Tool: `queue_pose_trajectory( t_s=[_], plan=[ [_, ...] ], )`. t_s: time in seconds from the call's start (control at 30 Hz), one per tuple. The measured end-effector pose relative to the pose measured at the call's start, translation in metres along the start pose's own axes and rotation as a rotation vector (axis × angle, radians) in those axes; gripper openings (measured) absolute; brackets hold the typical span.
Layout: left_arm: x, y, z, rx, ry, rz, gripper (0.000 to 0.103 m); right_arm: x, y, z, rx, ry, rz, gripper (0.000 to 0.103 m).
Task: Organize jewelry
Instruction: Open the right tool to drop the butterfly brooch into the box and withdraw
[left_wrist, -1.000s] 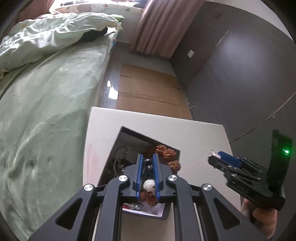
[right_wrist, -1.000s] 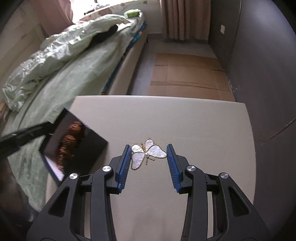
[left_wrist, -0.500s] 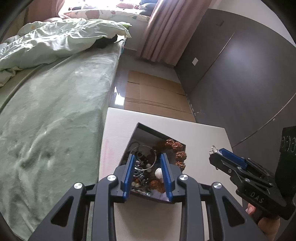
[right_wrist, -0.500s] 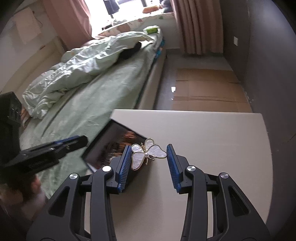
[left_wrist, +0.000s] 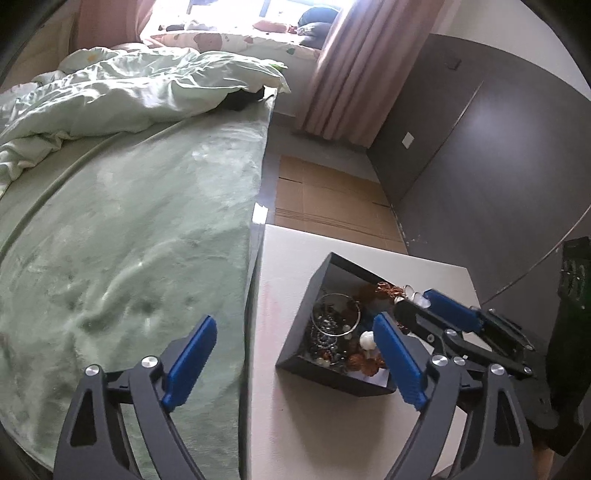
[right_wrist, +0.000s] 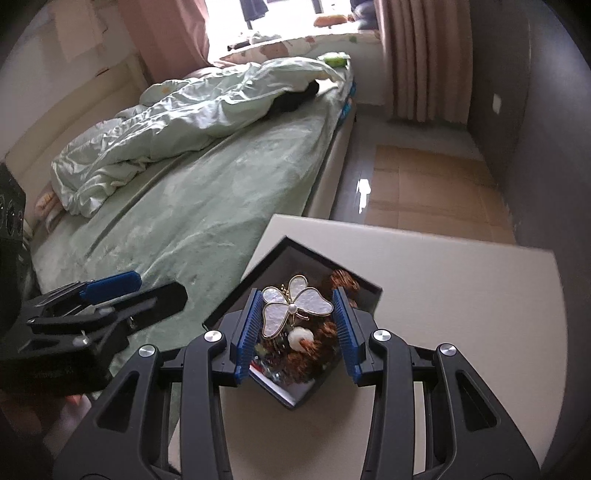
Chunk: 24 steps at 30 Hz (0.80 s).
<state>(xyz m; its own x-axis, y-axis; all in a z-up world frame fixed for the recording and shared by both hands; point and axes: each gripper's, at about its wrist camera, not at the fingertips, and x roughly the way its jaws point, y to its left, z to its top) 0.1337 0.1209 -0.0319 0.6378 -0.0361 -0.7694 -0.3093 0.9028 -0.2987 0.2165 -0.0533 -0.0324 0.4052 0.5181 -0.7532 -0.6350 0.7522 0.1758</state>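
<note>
My right gripper (right_wrist: 296, 326) pinches a butterfly brooch (right_wrist: 295, 308) between its blue pads (right_wrist: 248, 326), wingtips touching each one. The brooch hangs directly above the black box (right_wrist: 258, 271), over the beads (right_wrist: 314, 345) heaped inside. My left gripper (left_wrist: 291, 365) is spread wide and empty, beside the box, one finger over its near corner. The box sits on a cream table (right_wrist: 461, 314). Beyond the box lies a green bed (right_wrist: 221, 192).

A bed (left_wrist: 140, 229) with green sheet and rumpled duvet (right_wrist: 192, 125) stands beside the cream desk (right_wrist: 461, 314); pink curtains (left_wrist: 340, 85), dark wall (left_wrist: 498, 166), cardboard-covered floor (right_wrist: 424, 192), bright window (left_wrist: 229, 11).
</note>
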Motion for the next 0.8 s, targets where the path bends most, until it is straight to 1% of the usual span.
queue_pose_trajectory(
  t_s=[0.03,0.07,0.1,0.13,0.17,0.2,0.33,0.47,0.6,0.67,0.77,0.8],
  plan=[
    [-0.002,0.003,0.000,-0.005,-0.004,-0.002,0.089,-0.001,0.003,0.000,-0.013,-0.009,-0.016,0.043],
    [-0.004,0.005,0.000,-0.011,-0.009,-0.007,0.094,-0.002,0.005,0.001,-0.020,-0.013,-0.030,0.046],
    [-0.007,0.007,0.000,-0.020,-0.018,-0.015,0.094,-0.003,0.004,0.000,-0.018,-0.018,-0.041,0.058],
    [-0.009,0.009,0.001,-0.025,-0.024,-0.019,0.094,-0.006,0.002,0.000,-0.009,-0.027,-0.053,0.074],
    [-0.011,0.009,0.001,-0.028,-0.028,-0.021,0.094,-0.010,-0.003,-0.001,0.006,-0.045,-0.060,0.080],
    [-0.014,0.009,0.001,-0.031,-0.035,-0.024,0.094,-0.014,-0.007,-0.002,0.015,-0.059,-0.060,0.083],
    [-0.022,0.007,0.001,-0.036,-0.057,-0.029,0.094,-0.030,-0.022,-0.008,0.054,-0.078,-0.054,0.083],
    [-0.035,-0.004,-0.001,-0.020,-0.088,-0.039,0.094,-0.047,-0.035,-0.012,0.089,-0.087,-0.058,0.084],
    [-0.050,-0.017,-0.004,0.025,-0.122,-0.050,0.095,-0.067,-0.045,-0.018,0.128,-0.103,-0.063,0.087],
    [-0.058,-0.025,-0.006,0.059,-0.133,-0.052,0.095,-0.077,-0.049,-0.022,0.149,-0.111,-0.059,0.091],
    [-0.069,-0.032,-0.012,0.081,-0.147,-0.062,0.095,-0.094,-0.053,-0.028,0.174,-0.122,-0.066,0.092],
    [-0.074,-0.034,-0.016,0.084,-0.155,-0.066,0.095,-0.101,-0.055,-0.030,0.193,-0.123,-0.050,0.092]
  ],
)
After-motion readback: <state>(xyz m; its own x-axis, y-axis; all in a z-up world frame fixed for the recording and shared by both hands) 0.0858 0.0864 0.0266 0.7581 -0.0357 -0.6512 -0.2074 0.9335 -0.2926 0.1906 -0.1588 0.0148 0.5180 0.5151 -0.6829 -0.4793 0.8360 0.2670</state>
